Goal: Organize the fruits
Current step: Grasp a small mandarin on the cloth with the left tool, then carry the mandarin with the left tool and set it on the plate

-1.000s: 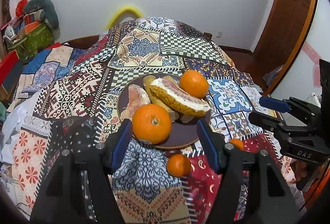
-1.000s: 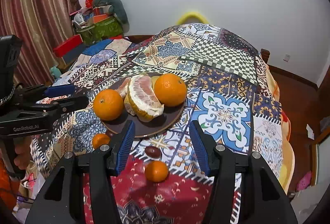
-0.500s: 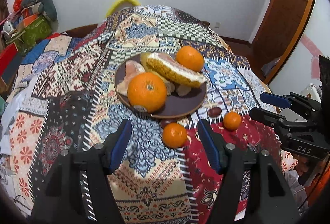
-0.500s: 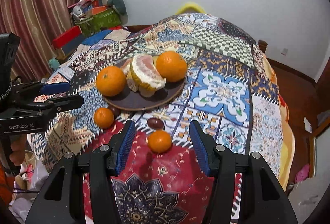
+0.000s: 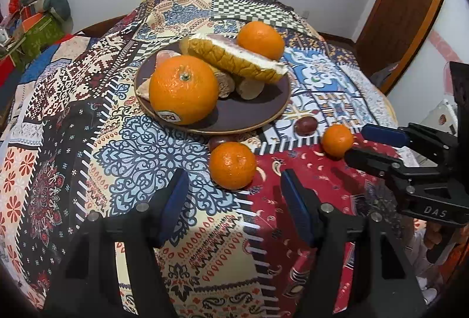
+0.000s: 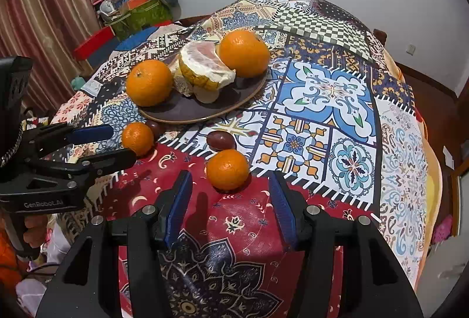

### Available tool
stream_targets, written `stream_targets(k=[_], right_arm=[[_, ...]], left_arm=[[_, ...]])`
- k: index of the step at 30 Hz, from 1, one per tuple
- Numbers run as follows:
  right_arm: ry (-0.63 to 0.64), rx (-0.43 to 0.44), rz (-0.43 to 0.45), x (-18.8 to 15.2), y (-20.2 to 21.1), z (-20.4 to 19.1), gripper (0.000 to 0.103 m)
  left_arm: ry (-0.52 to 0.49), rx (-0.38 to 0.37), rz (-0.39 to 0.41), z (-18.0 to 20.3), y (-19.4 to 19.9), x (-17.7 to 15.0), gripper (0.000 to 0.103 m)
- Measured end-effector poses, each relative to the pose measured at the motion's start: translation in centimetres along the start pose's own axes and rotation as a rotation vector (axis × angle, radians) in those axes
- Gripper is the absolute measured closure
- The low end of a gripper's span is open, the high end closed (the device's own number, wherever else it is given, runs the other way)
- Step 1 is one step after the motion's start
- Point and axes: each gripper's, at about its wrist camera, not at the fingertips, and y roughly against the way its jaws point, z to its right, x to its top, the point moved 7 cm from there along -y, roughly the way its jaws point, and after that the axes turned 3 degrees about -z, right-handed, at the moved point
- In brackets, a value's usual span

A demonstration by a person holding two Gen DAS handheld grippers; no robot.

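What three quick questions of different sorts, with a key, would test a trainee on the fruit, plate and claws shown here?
1. True or false: the left claw is shut on a fruit.
2. How many small oranges lie on the tablecloth, off the dark plate?
3. Multiple choice: the right claw faces which thing most directly? A) the small orange near it B) the pomelo piece C) the dark plum

Key: 1 false, it is open and holds nothing; 2 two, the one named in question 3 and the left small orange; 3 A.
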Motion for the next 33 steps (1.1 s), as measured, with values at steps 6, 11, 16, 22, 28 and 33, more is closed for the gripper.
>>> stream_targets(k=[6, 11, 16, 22, 28, 33], right_arm=[[0.019, 0.023, -0.013, 0.1, -0.8, -0.5, 0.062], [0.028, 0.016, -0.031, 0.1, -1.8, -0.5, 0.071], [0.027, 0.019, -0.021, 0.3, -1.8, -0.5, 0.071], [0.027, 0.018, -0.02, 0.4, -1.6, -0.3, 0.072], [0.026, 0.018, 0.001, 0.8, -0.9, -0.4, 0.072], [0.032, 0.023, 0.019, 1.5, -0.5, -0.8, 0.072]], left_arm=[[0.03, -0.031, -0.031, -0.5, -1.3, 0.0, 0.046], [0.016, -0.034, -0.038, -0.1, -1.9, 0.1, 0.049], [0.014, -0.029, -0.033, -0.1, -2.2, 0.5, 0.058], [-0.003, -0.028, -0.02, 0.1, -2.1, 0.5, 0.066], [0.0, -0.03, 0.003, 0.0, -1.1, 0.8, 0.067], [0.005, -0.027, 0.044, -0.4, 0.5, 1.6, 0.066]])
